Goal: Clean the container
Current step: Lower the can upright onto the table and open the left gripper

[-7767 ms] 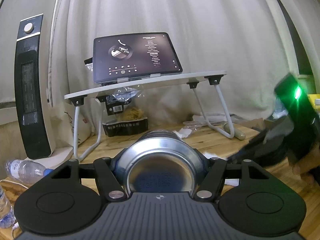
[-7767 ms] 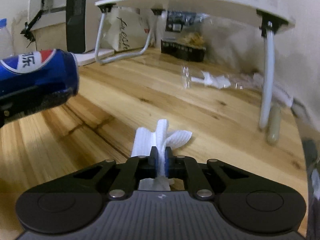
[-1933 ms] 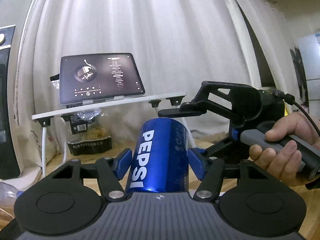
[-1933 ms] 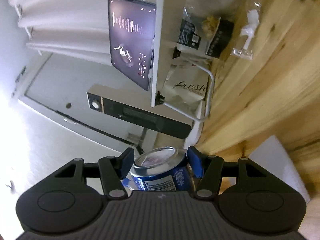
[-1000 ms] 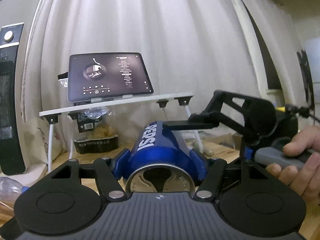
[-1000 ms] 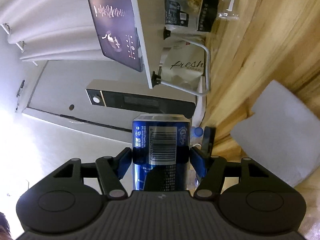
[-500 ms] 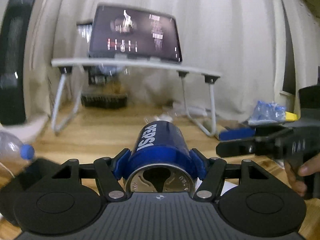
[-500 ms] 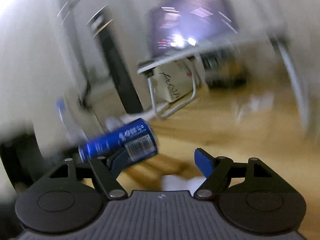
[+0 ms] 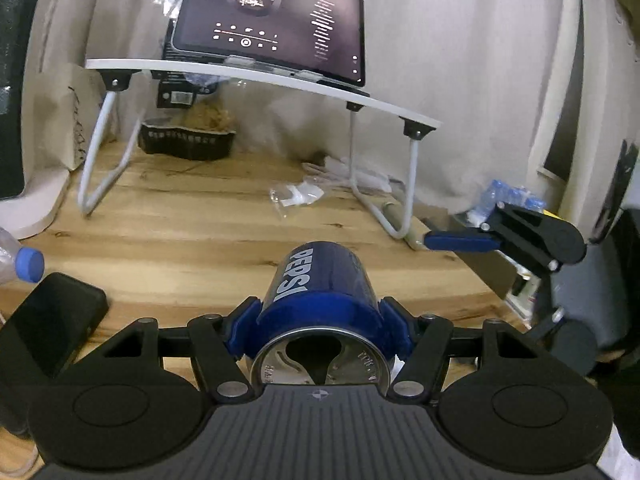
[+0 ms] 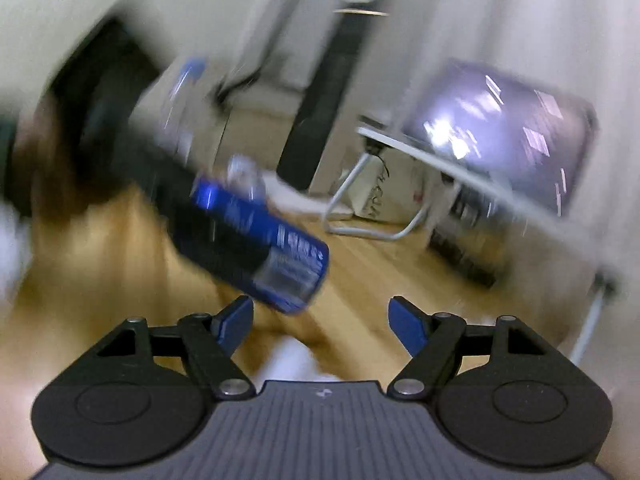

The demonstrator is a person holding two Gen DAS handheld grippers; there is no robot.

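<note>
one wooden table (image 9: 200,232), left tool (image 9: 318,320) clamped on can (image 9: 320,284), right tool (image 10: 320,322) open.

The right wrist view is all smeared. The blue can (image 10: 260,244) is fuzzy, so its small print cannot be read. The tablet (image 10: 504,136) is a purple blur. In the left wrist view, the water bottle (image 9: 18,260) is cut off at the left edge.

Tablet (image 9: 268,20) on a white stand (image 9: 256,76); phone (image 9: 52,320) lower left.
</note>
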